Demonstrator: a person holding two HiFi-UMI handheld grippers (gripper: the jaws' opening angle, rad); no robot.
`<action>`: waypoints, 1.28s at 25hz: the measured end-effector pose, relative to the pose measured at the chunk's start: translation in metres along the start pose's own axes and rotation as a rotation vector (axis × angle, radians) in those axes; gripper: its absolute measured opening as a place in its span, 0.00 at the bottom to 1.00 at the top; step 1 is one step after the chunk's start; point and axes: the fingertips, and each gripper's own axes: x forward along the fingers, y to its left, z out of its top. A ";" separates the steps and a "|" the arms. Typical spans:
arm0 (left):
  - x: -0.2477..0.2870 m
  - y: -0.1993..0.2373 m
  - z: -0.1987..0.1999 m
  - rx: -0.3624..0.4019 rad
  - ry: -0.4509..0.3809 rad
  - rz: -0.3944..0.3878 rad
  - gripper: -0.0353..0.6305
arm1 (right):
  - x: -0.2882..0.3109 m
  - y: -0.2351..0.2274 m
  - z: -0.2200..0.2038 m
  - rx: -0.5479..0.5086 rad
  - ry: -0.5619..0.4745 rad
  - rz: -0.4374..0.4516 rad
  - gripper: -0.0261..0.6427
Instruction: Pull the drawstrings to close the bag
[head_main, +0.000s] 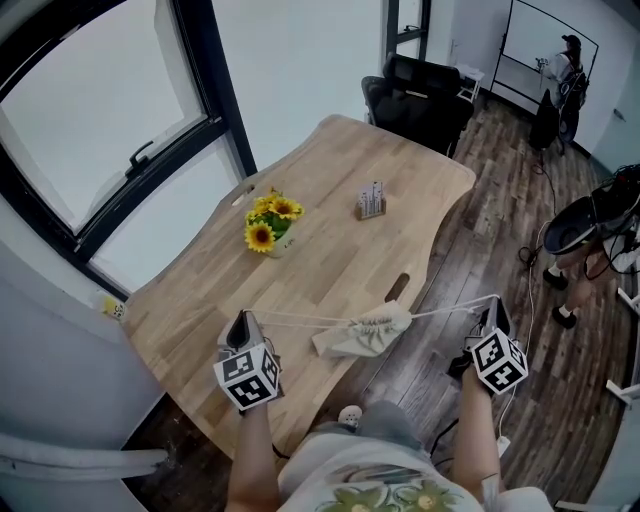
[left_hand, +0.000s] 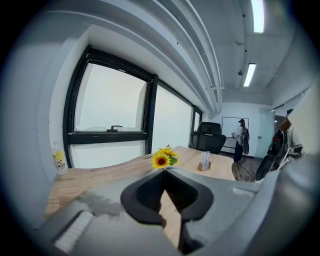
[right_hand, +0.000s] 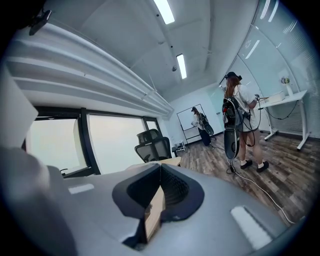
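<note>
A beige cloth drawstring bag (head_main: 362, 335) lies at the front edge of the wooden table (head_main: 330, 260), its mouth bunched into gathers. A pale drawstring (head_main: 300, 320) runs taut from the mouth leftwards to my left gripper (head_main: 241, 322), which is shut on its end. A second drawstring (head_main: 450, 310) stretches right, past the table edge, to my right gripper (head_main: 495, 305), also shut on it above the floor. In the left gripper view the jaws (left_hand: 164, 172) meet tightly, and in the right gripper view the jaws (right_hand: 160, 167) do too. The cords are hidden in both gripper views.
A pot of sunflowers (head_main: 270, 225) and a small card holder (head_main: 371, 202) stand mid-table. A black office chair (head_main: 420, 95) is at the far end. A slot (head_main: 397, 287) is cut in the tabletop behind the bag. People stand at the right (head_main: 590, 230) and far back (head_main: 565, 75).
</note>
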 end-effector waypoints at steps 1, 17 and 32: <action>0.001 -0.001 -0.001 0.002 0.002 -0.003 0.07 | -0.001 0.001 -0.001 -0.004 0.003 0.002 0.04; 0.008 0.002 -0.008 0.007 0.022 0.006 0.07 | -0.002 0.009 -0.017 -0.057 0.057 0.038 0.04; 0.014 -0.005 -0.010 0.017 0.032 -0.007 0.07 | 0.007 0.014 -0.027 -0.072 0.087 0.047 0.04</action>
